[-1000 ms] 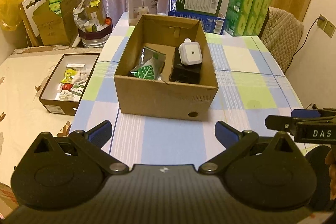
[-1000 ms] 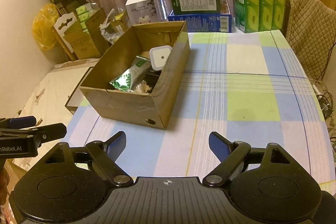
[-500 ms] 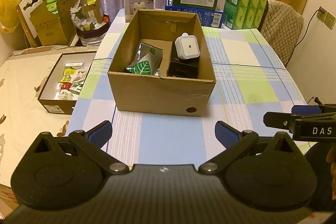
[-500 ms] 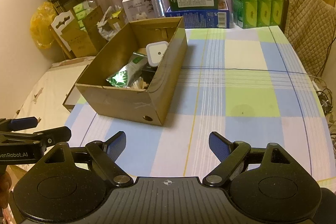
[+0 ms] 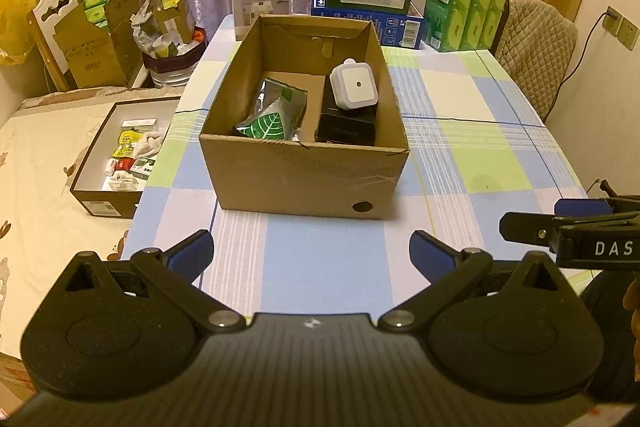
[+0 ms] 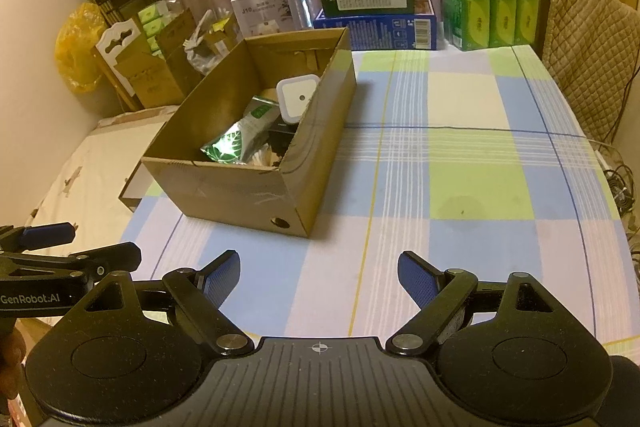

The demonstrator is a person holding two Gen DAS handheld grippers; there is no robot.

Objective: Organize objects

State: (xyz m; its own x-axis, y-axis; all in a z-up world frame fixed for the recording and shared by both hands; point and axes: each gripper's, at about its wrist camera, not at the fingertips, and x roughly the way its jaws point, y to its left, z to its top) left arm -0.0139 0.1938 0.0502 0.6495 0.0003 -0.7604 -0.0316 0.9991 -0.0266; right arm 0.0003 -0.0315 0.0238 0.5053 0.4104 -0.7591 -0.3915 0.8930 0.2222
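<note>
At centre frame on the checked tablecloth (image 5: pixel 320 267), my cardboard box (image 5: pixel 308 179) holds a green leaf pouch (image 5: pixel 268 123) and a white square device (image 5: pixel 354 85) atop a black box (image 5: pixel 346 127). Only my left view shows the open tray (image 5: pixel 90 187) at lower left; my right view shows bare cloth to the right edge. Left gripper (image 5: pixel 311 253) and right gripper (image 6: pixel 319 277) hang spread wide, empty, farther from the box than half a second ago.
</note>
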